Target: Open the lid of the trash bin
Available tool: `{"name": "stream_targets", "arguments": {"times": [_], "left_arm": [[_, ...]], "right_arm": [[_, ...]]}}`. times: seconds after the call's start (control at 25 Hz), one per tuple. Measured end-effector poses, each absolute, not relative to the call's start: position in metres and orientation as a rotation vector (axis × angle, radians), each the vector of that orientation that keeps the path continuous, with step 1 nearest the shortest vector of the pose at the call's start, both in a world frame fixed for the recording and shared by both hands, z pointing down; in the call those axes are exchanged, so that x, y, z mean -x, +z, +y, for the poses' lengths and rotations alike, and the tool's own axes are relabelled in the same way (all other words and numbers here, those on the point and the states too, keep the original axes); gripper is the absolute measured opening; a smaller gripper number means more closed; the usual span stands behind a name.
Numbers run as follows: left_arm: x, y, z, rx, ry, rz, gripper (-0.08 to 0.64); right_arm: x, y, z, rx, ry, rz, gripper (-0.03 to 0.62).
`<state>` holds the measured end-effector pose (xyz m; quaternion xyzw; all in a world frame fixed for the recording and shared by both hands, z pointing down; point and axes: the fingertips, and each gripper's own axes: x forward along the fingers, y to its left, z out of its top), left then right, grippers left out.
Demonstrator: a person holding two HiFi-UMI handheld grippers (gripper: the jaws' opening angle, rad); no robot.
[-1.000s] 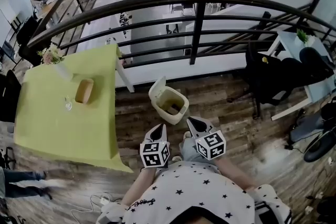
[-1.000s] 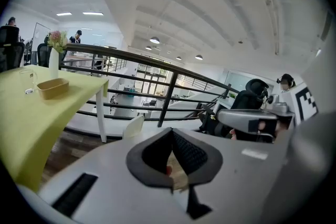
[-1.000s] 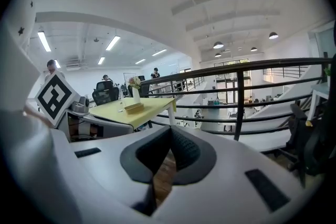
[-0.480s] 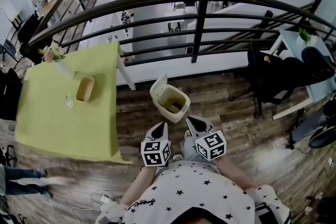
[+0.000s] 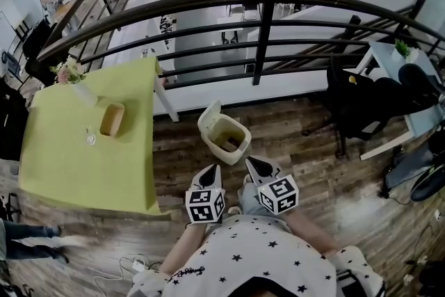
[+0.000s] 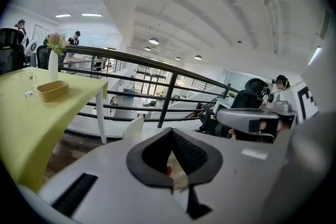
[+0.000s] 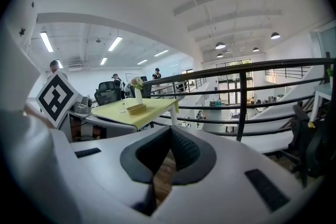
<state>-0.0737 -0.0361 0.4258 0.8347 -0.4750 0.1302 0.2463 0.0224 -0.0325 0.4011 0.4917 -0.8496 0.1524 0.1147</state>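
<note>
While both grippers sit low, close to the person's torso, the trash bin [image 5: 213, 142] stands on the wood floor [image 5: 313, 170] just ahead of them. It is between the green-covered surface [image 5: 90, 156] and the black railing [image 5: 259, 38].

Bin:
- Upright, with the mouth facing up.
- The rectangular opening's long axis runs diagonally in the head view, from far-left to near-right.
- The lid [image 5: 209, 114] is already raised. It stands near upright on the far-left edge, on the side towards the surface.
- The inside looks yellowish, with something brown at the bottom. I can't tell what it is.
- The white lid edge also shows in the left gripper view [image 6: 133, 127].

Left gripper [image 5: 210, 172]:
- It points at the near side of the bin and stops short, with no contact.
- In its own view [image 6: 170, 134] the jaws are pressed together at the tips with nothing pinched. Only a sliver of background shows below where they meet.

Right gripper [image 5: 252, 165]:
- It sits beside the left one, aimed just right of the bin and apart from it.
- In its own view [image 7: 170, 131] the jaws meet at the tips and are empty. Floor planks show through the slit below.

On the surface, well clear of the bin, are a shallow tray [image 5: 111, 119], a glass [image 5: 90, 138] and a vase of flowers [image 5: 68, 73] at the far corner.
</note>
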Motion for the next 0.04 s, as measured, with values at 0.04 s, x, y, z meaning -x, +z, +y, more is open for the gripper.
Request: {"name": "stream_targets", "arguments": {"times": [0.04], "left_arm": [[0.0733, 0.4259, -0.0357, -2.277, 0.356, -1.296, 0.011]], "right_arm": [[-0.0226, 0.4013, -0.0324, -1.44, 0.447, -2.49, -0.006]]}}
